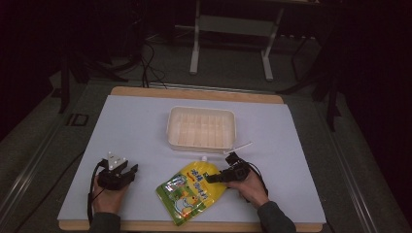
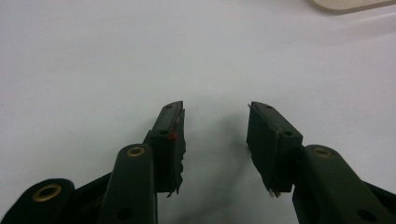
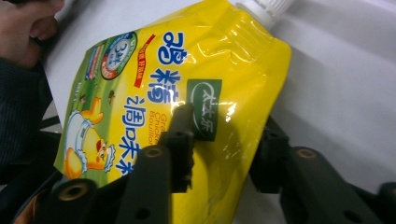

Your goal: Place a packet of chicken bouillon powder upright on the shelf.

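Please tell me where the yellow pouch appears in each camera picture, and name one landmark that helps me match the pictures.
High view: the yellow pouch lies near the front edge of the table, between the two hands, white cap toward the tray.
Left gripper view: pouch not in it; a tray corner sits at top right.
Right gripper view: the pouch lies between the right gripper jaws.
Shared landmark: the white table sheet.

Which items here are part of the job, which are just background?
In play: yellow spout pouch, straddled by the right claw; cream divided tray, the likely destination.
Idle: left claw, open over bare table; metal stand behind.
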Demonstrator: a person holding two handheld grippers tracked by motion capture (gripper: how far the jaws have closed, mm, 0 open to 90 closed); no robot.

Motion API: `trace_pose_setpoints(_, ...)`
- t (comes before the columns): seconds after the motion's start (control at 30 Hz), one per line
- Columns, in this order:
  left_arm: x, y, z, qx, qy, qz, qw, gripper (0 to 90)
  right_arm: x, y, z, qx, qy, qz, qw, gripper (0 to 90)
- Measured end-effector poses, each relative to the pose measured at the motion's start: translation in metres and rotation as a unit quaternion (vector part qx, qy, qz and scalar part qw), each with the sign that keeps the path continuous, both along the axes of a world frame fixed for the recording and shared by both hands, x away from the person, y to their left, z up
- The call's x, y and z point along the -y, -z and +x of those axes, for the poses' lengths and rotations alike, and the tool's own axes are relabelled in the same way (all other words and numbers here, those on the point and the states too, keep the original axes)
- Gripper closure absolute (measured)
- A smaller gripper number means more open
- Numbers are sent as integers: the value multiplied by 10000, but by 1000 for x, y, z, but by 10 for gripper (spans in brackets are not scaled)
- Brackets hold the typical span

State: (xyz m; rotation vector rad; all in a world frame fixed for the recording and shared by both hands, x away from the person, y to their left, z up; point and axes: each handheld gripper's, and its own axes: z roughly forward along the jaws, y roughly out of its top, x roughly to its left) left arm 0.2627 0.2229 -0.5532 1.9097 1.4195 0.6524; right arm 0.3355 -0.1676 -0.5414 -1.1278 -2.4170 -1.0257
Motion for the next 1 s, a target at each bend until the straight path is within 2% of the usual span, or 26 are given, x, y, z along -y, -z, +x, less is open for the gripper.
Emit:
trace_pose_setpoints(0.27, 0, 0, 0, 1, 9, 4, 10000, 561, -16, -1, 3, -43, -180, -179, 9997, 828)
trace_pose_setpoints(0.4, 0, 0, 0, 5, 8, 3, 10000, 561, -21, -5, 6, -323, -28, -204, 9993, 893)
trace_pose_setpoints(0.47, 0, 0, 0, 8, 6, 3, 10000, 561, -23, -7, 7, -379, -48, -186, 9991, 897)
trace_pose_setpoints(0.77, 0, 0, 0, 31, -14, -8, 10000, 561, -28, -34, 8, -231, -212, 67, 9995, 900)
trace_pose_setpoints(1.0, 0, -1, -1, 49, -35, -53, 10000, 562, -38, -49, 9, -22, -378, 80, 9993, 900)
